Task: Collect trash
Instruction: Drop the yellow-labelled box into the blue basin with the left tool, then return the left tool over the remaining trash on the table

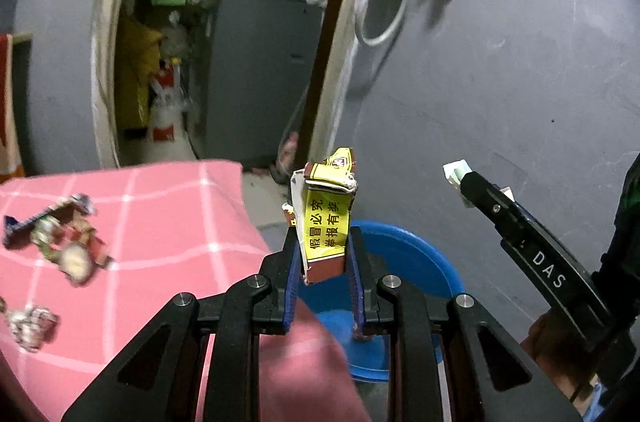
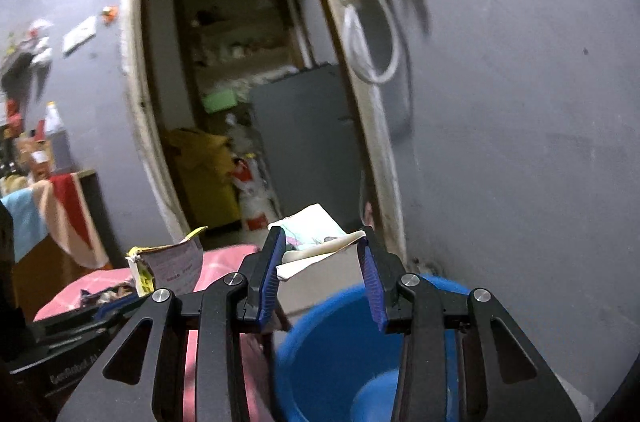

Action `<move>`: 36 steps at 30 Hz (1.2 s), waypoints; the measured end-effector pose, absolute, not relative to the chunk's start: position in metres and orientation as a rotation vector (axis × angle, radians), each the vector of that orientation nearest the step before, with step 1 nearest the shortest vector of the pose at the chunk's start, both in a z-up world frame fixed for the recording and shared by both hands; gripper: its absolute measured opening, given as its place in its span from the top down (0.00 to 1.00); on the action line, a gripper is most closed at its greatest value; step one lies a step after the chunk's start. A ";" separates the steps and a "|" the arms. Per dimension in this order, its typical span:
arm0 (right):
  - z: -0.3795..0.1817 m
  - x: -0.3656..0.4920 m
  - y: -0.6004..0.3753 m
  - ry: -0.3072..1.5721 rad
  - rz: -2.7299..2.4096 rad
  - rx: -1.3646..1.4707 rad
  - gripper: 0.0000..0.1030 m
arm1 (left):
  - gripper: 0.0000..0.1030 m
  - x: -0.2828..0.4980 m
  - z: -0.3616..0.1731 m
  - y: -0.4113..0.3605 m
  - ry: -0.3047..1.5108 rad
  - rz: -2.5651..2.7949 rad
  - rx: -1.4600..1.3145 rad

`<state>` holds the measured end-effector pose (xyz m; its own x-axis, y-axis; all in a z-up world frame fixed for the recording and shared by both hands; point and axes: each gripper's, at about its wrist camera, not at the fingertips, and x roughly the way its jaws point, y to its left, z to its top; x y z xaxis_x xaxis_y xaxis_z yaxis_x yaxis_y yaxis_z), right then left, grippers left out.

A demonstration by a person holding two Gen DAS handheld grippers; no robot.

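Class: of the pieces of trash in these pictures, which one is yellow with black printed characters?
The crushed carton clamped in the left gripper; the right gripper's piece is white paper.

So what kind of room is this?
Probably a lived-in room at home: a pink checked cloth strewn with wrappers, a blue bucket on the floor, and a doorway into a cluttered storeroom.
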<state>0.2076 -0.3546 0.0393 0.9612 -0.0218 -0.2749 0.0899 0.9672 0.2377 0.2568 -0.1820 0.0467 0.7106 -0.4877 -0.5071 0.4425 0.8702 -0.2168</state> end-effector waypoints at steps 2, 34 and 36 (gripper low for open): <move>0.034 0.214 -0.363 0.321 -0.078 0.275 0.65 | 0.82 0.267 0.039 -0.190 0.635 -0.522 -0.085; 0.047 0.200 -0.328 0.197 0.049 0.270 0.00 | 0.10 0.227 0.059 -0.088 0.442 -0.247 -0.124; 0.052 0.194 -0.319 0.149 0.083 0.252 0.00 | 0.06 0.216 0.064 -0.075 0.390 -0.207 -0.124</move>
